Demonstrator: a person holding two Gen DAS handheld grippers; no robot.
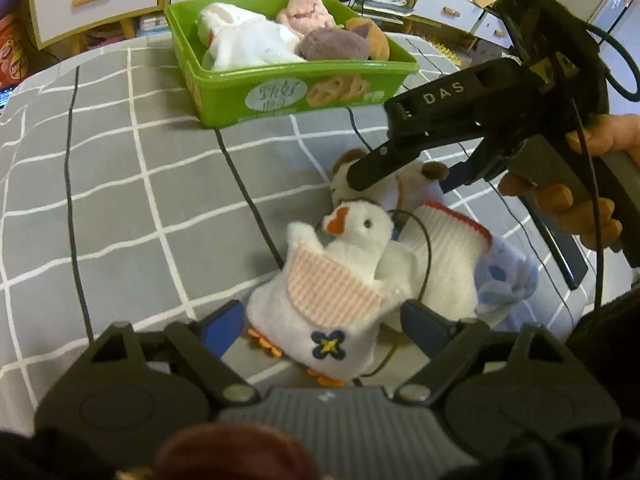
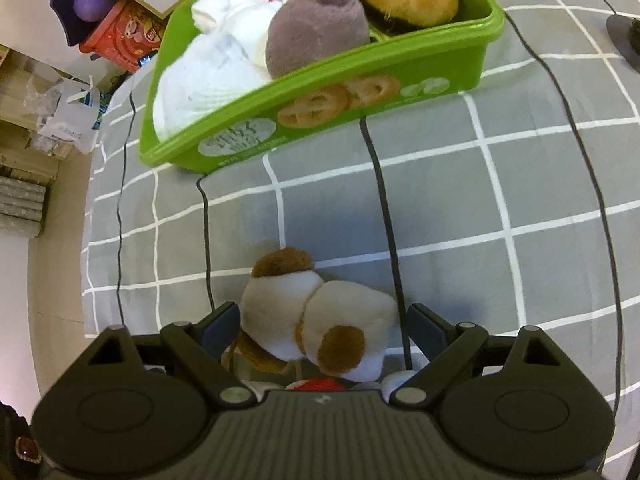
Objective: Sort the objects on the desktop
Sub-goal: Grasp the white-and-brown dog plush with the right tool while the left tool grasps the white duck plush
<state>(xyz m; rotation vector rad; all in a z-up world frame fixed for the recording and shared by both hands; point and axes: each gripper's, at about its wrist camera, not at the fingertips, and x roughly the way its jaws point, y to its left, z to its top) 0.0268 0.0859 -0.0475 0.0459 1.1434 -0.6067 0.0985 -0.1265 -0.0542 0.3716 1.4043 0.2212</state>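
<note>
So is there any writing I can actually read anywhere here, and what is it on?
"DAS": white letters on the black right tongs.
Green bin: a pale round label with large characters, too blurred to read, beside biscuit pictures.
Red tub off the table: printed pattern, too small to read.
White bag: faint print, unreadable.

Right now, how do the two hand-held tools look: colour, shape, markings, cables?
Both are black plastic. The left tool has a ribbed grey top, two round pivot housings and blue-padded fingers. The right tool carries white letters "DAS", a grey handle and thin black cables looping from its back. A dark sleeve edge shows behind it.
</note>
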